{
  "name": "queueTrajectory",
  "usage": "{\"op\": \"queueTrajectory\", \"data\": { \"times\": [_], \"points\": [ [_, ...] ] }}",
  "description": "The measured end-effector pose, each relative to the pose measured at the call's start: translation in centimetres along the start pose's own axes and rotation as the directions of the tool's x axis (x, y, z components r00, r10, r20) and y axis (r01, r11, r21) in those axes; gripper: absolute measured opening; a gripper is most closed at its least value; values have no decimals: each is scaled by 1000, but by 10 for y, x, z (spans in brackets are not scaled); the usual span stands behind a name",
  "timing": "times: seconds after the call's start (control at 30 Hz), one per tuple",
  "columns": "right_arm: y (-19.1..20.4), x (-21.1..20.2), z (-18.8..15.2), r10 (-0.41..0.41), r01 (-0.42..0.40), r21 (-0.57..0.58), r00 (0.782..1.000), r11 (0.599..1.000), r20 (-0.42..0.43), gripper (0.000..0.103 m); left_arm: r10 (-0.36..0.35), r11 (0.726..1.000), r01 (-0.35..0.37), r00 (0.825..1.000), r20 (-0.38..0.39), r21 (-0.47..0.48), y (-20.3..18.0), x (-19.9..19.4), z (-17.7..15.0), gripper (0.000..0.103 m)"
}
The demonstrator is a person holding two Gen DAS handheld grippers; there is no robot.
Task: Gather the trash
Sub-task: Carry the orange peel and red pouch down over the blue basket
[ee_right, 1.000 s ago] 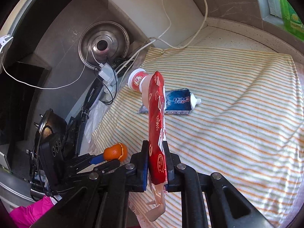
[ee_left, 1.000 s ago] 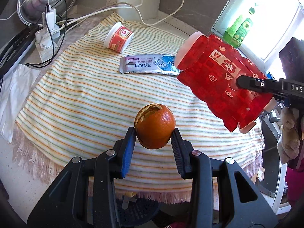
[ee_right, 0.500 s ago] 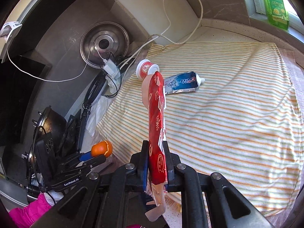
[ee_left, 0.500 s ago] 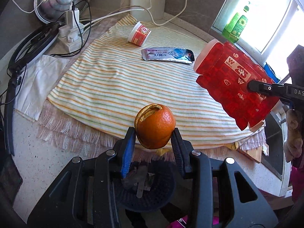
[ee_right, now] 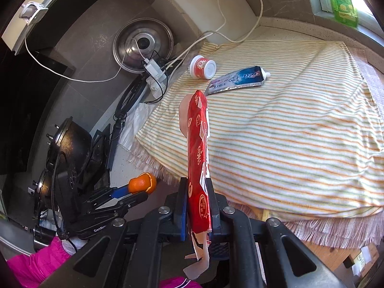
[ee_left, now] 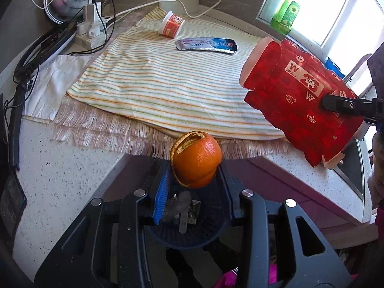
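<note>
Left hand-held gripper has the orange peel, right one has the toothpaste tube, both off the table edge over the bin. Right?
One slip: the right hand-held gripper holds the flattened red carton, not the toothpaste tube, which lies on the striped cloth in the right wrist view. The left hand-held gripper does hold the orange peel.

Cloth, card, peel — and speckled stone

Matt woven striped cloth [ee_left: 182, 88] with fringe; glossy red flattened carton [ee_left: 300, 100]; dimpled orange peel [ee_left: 195, 159]; shiny metal lid [ee_right: 143, 45].
</note>
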State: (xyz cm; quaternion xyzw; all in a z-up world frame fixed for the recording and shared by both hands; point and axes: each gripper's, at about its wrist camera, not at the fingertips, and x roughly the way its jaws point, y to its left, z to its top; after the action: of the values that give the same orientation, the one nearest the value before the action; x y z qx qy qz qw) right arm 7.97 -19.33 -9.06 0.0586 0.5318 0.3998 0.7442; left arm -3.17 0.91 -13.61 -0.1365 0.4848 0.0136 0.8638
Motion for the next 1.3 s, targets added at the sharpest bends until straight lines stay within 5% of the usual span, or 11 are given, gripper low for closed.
{"op": "queueTrajectory", "data": {
  "times": [0.67,1.3],
  "points": [
    [19,44,-79,-42,41,-7,990,999,-138,10,-7,1000,4,992,-126,-25,16,30,-64,38],
    [19,111,-126,-144,135,-51,947,990,-288,10,27,1000,-24,963,-267,12,19,86,-97,38]
  ]
}}
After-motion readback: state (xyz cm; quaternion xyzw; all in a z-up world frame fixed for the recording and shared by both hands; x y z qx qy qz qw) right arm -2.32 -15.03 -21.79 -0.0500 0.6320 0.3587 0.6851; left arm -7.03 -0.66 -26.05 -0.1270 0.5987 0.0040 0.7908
